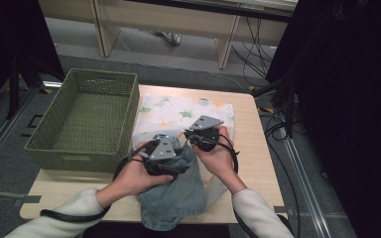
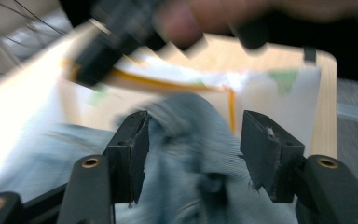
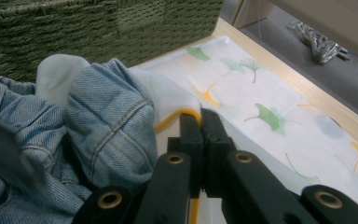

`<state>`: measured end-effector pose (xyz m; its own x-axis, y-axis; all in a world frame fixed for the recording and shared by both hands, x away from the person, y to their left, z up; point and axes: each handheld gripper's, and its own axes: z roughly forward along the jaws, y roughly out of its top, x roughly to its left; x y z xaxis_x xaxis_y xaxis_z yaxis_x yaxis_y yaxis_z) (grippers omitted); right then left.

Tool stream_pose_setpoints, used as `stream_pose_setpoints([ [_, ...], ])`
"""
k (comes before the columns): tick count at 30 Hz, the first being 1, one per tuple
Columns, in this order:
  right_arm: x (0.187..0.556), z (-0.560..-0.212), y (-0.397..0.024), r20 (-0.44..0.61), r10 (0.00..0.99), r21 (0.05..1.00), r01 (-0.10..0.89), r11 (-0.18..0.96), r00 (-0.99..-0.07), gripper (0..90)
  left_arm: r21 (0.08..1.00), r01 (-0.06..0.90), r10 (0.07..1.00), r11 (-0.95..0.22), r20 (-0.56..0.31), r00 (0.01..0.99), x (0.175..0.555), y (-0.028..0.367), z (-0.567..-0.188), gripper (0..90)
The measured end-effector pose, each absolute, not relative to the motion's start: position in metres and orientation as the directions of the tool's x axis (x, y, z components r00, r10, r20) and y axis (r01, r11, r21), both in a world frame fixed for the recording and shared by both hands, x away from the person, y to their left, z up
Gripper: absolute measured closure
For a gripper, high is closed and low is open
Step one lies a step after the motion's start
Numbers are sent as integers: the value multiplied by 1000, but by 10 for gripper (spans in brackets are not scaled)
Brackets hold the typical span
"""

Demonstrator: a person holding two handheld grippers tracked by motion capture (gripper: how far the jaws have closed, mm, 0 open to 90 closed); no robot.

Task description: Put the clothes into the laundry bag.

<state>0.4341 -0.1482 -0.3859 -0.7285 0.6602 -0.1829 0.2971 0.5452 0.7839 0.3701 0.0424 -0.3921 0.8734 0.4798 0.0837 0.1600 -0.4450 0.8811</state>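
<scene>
No legible text, label, brand, number or sign was found in any view. The white cloth (image 1: 178, 111) carried only a printed leaf pattern in green and orange, without lettering. A pale patch on the front wall of the green woven basket (image 1: 77, 157) was too small to read.

Pale wood table (image 1: 258, 148) on grey floor (image 1: 188, 69). Light wooden desk (image 1: 178, 20) behind, black cables (image 1: 250, 54) beside it. Dark curtain (image 1: 347, 99) right.
</scene>
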Motion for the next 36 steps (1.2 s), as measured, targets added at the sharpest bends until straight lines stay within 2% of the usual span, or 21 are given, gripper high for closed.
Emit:
stream_pose_setpoints([
  [4,435,-386,-147,-191,658,783,291,550,-729,900,900,155,581,-408,124,805,379,69,-371,401],
  [8,434,-385,-145,-201,651,781,281,557,-732,900,848,200,622,-492,182,761,401,78,-380,353],
  [15,435,-386,-146,-197,650,779,286,559,-734,900,791,314,633,-525,116,766,435,73,-407,285],
  [22,434,-387,-146,-191,653,774,297,559,-733,900,745,340,599,-574,99,795,443,67,-417,289],
  [25,434,-388,-144,-200,647,770,290,568,-736,900,730,347,592,-589,97,800,446,67,-419,370],
  [30,434,-389,-144,-190,654,769,303,563,-732,900,686,318,561,-655,159,812,446,67,-424,629],
  [32,435,-389,-145,-204,646,768,289,572,-735,900,680,322,559,-658,155,815,446,67,-426,708],
  [33,435,-389,-145,-205,646,768,288,572,-736,900,684,328,560,-652,142,816,446,67,-427,789],
  [36,434,-388,-145,-195,655,772,298,562,-730,900,685,328,562,-650,144,814,445,66,-429,818],
])
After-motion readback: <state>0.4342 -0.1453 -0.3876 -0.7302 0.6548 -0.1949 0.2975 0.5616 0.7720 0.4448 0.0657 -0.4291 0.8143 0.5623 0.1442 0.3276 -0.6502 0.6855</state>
